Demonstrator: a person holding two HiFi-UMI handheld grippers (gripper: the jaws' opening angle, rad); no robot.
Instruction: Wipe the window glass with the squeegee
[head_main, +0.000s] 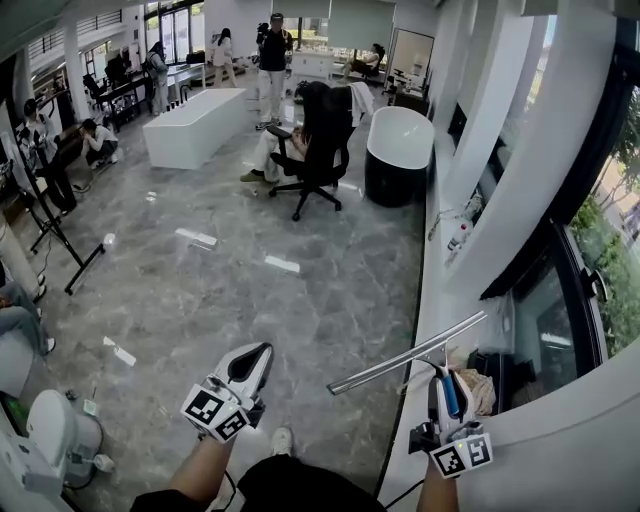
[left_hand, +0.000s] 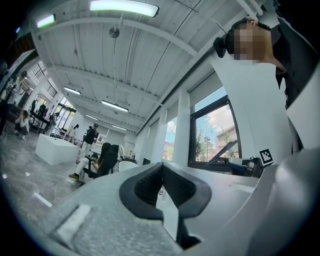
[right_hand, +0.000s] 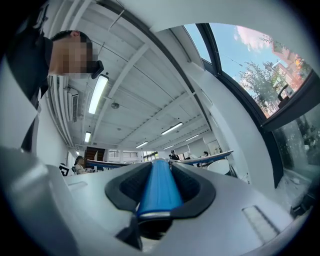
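Blue-handled squeegee (head_main: 405, 356) clamped in right gripper (right_hand: 159, 169), handle (right_hand: 157, 195) mostly hidden, left gripper (left_hand: 161, 172) clenched empty.

Grey marble floor (head_main: 300, 300) — black office chair (head_main: 322, 140), black-sided tub (head_main: 398, 165), long white block (head_main: 195, 128), tripod legs (head_main: 72, 262) directly on it

My left gripper (head_main: 250, 368) sits low at left, tilted up and to the right, with its marker cube (head_main: 215, 412) at the near end. In the left gripper view its jaws are together with nothing between them. My left forearm (head_main: 195, 472) is bare and comes in from the bottom edge. My right gripper (head_main: 448, 385) is at lower right, pointing up and away from me, marker cube (head_main: 461, 455) nearest me. Its jaws are clamped on the blue handle of the squeegee (right_hand: 159, 192). Only a sliver of my right forearm (head_main: 430, 497) shows. The 2 grippers are well apart.
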